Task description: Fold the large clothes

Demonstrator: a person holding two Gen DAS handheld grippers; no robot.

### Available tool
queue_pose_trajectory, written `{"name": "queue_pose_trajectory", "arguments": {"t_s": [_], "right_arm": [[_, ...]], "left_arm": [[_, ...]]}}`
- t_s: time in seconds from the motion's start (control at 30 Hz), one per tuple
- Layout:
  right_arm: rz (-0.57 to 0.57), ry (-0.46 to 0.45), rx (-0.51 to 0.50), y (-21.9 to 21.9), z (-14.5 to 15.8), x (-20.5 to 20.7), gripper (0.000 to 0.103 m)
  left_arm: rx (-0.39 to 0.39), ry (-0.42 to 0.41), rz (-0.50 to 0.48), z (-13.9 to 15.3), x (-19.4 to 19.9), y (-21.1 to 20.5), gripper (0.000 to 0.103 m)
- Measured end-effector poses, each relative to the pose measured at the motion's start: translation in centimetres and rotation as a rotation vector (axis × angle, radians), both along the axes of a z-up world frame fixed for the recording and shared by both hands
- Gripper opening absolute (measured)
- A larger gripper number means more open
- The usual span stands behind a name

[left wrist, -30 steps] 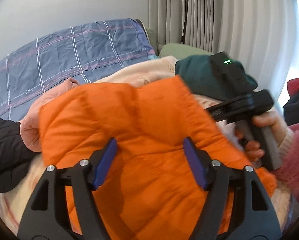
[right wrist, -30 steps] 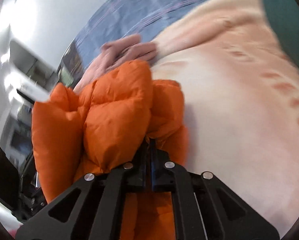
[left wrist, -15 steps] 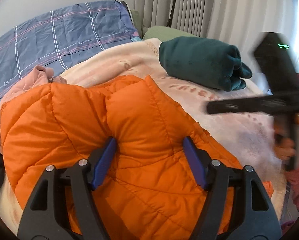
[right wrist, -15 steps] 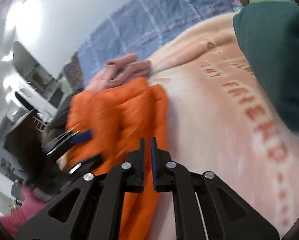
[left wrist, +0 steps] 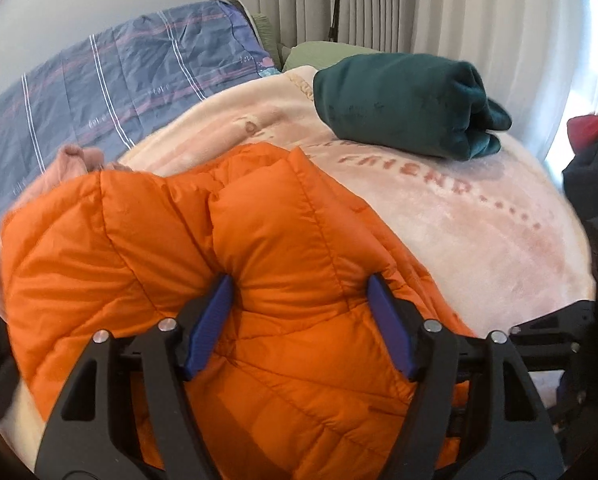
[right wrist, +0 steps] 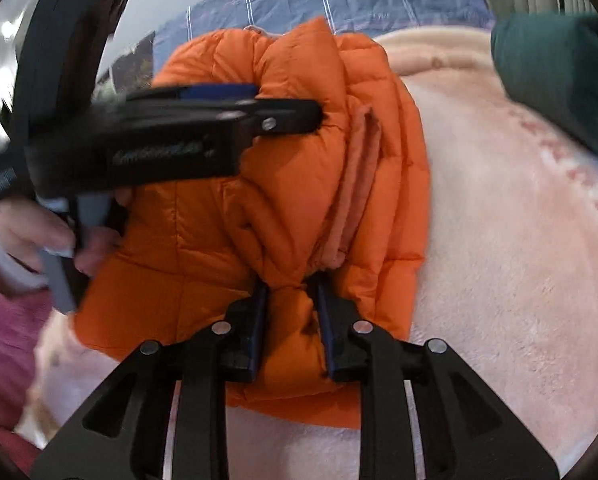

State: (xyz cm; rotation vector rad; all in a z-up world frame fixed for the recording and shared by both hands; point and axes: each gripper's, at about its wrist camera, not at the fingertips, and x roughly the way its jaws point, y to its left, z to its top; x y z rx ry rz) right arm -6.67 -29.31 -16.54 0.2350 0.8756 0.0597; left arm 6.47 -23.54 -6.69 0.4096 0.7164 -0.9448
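Note:
A puffy orange jacket lies folded in a thick bundle on the pink blanket. My left gripper has a wide fold of it squeezed between its blue pads, and the jaws are closing a little. The right wrist view shows that gripper from the side, biting the far part of the jacket. My right gripper is at the jacket's near edge. Its jaws are opening, and a narrow fold sits between them.
A folded dark green garment rests on the blanket at the back right. A pink garment pokes out behind the jacket. A blue plaid cover lies beyond, with curtains behind. A hand in a pink sleeve holds the left gripper.
The right gripper let go of the jacket, swung clear while shut, then came in at the near edge with its jaws parted around a fold. The left gripper kept its hold and shifted slightly.

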Motion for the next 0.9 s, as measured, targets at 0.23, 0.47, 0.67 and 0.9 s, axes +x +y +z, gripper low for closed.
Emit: {"name": "queue_pose_trajectory", "arguments": {"t_s": [0.23, 0.47, 0.67, 0.9], "right_arm": [[-0.006, 0.0, 0.025, -0.1, -0.4, 0.3, 0.023], [-0.013, -0.001, 0.017, -0.5, -0.6, 0.2, 0.023], [-0.008, -0.004, 0.028, -0.7, -0.7, 0.1, 0.023], [-0.01, -0.007, 0.051, -1.6, -1.2, 0.8, 0.023]], "left_arm": [[0.059, -0.064, 0.032, 2.4, 2.8, -1.8, 0.04], [0.182, 0.001, 0.049, -2.2, 6.1, -4.4, 0.041], [0.122, 0.072, 0.041, -3.4, 7.1, -3.7, 0.041], [0.113, 0.08, 0.035, -4.5, 7.1, -4.3, 0.041]]}}
